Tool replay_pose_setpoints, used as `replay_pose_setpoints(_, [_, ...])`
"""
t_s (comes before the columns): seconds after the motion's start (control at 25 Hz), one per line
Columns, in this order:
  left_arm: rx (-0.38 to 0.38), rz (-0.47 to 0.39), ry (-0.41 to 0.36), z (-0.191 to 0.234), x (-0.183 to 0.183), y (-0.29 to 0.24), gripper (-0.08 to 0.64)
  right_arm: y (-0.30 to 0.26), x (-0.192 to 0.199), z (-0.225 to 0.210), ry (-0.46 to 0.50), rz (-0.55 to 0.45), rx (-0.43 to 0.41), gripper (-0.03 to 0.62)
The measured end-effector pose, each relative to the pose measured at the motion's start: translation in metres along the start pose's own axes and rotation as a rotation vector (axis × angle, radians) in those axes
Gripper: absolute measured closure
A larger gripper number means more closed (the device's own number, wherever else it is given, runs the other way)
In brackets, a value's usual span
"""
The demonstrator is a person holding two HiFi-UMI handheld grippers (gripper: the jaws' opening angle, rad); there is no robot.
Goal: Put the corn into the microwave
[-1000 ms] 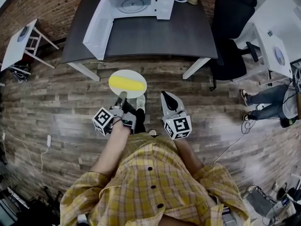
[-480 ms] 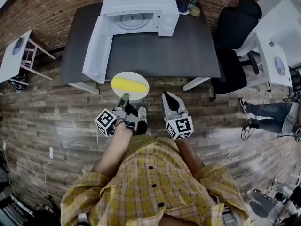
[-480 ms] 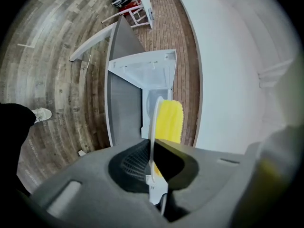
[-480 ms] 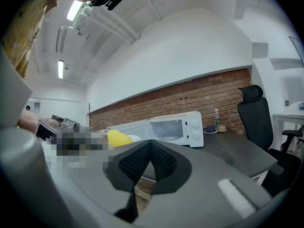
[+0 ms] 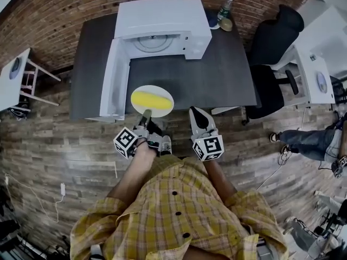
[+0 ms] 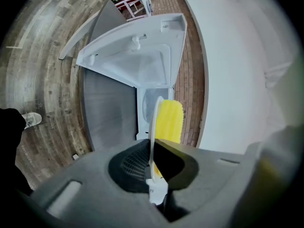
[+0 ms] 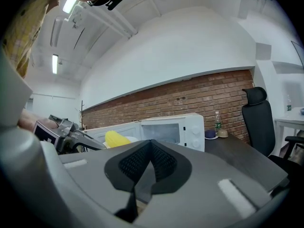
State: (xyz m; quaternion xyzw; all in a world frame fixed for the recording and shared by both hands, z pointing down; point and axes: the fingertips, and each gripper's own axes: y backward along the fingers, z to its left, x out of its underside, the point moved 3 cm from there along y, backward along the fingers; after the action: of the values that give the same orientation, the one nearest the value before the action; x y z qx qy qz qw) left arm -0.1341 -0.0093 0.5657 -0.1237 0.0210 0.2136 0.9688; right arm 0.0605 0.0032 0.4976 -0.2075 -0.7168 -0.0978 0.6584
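A yellow corn cob [image 5: 150,98] lies on a white plate [image 5: 163,107], which hangs over the dark table's front edge. My left gripper [image 5: 146,115] is shut on the plate's near rim; in the left gripper view the plate [image 6: 153,141] stands edge-on between the pads with the corn [image 6: 169,121] beside it. The white microwave [image 5: 162,28] stands at the back of the table, its door [image 5: 115,80] swung open to the left and its turntable showing. My right gripper [image 5: 197,115] is shut and holds nothing, level with the left one; its own view shows the microwave [image 7: 173,129] ahead.
The dark table [image 5: 227,77] fills the middle. A bottle [image 5: 226,7] and small dishes stand at its back right corner. A black office chair [image 5: 271,47] is at the right, white desks on both sides. A person's legs [image 5: 303,142] show at the far right.
I have walked toward the table: both grippers and the plate with the corn moved forward, from over the wood floor to the table's front edge. The jaws kept their states.
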Motion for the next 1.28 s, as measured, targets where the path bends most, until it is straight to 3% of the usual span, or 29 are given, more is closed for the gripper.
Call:
replay_pose_setpoints(0.68, [-0.024, 0.001, 0.023, -0.005, -0.034, -0.08, 0.545, -0.076, -0.009, -0.03, 0.0, 0.016, 0.004, 0.591])
replay_pose_setpoints(1.28, [-0.013, -0.098, 0.055, -0.001, -0.049, -0.151, 0.546, -0.13, -0.019, -0.081, -0.008, 0.003, -0.072, 0.591])
